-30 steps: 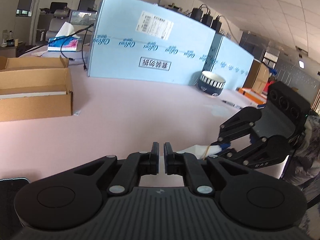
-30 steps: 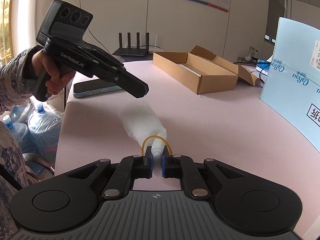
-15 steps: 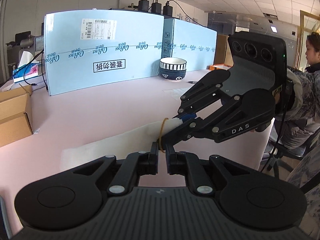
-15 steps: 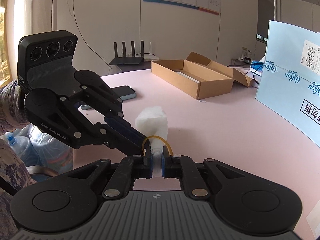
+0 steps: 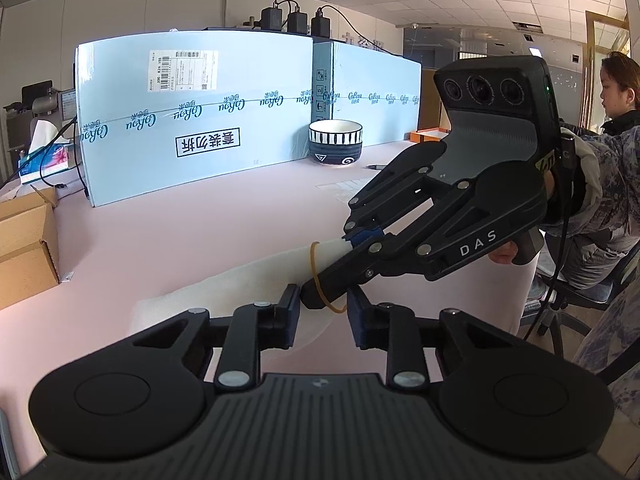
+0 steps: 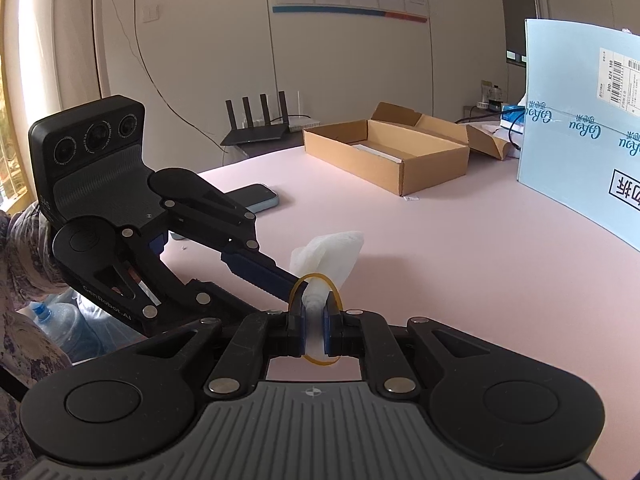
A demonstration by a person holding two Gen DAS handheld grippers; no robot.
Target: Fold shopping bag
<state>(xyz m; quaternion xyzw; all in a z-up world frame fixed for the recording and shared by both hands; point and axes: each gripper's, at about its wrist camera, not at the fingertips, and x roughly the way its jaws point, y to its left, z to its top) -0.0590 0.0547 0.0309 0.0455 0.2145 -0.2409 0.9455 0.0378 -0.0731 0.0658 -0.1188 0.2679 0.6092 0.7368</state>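
The white plastic shopping bag is already gathered into a narrow roll. It lies along the pink desk, with one end lifted and the loose end fanning out on the far side of the right gripper.

The right gripper has its jaws closed on the near end of the roll. A yellow rubber band loops around that gripper's fingers and the pinched end of the bag. In the left wrist view, the band hangs around the tips of the right gripper.

The left gripper has its jaws apart, holding nothing. The tips of the right gripper and the band sit in the gap between them.

Judgement: the folding itself appears largely complete. What remains is securing the roll. The band is on the fingers, not yet seated around the bag alone. The same arrangement would also fit a band being taken off a bundled bag.
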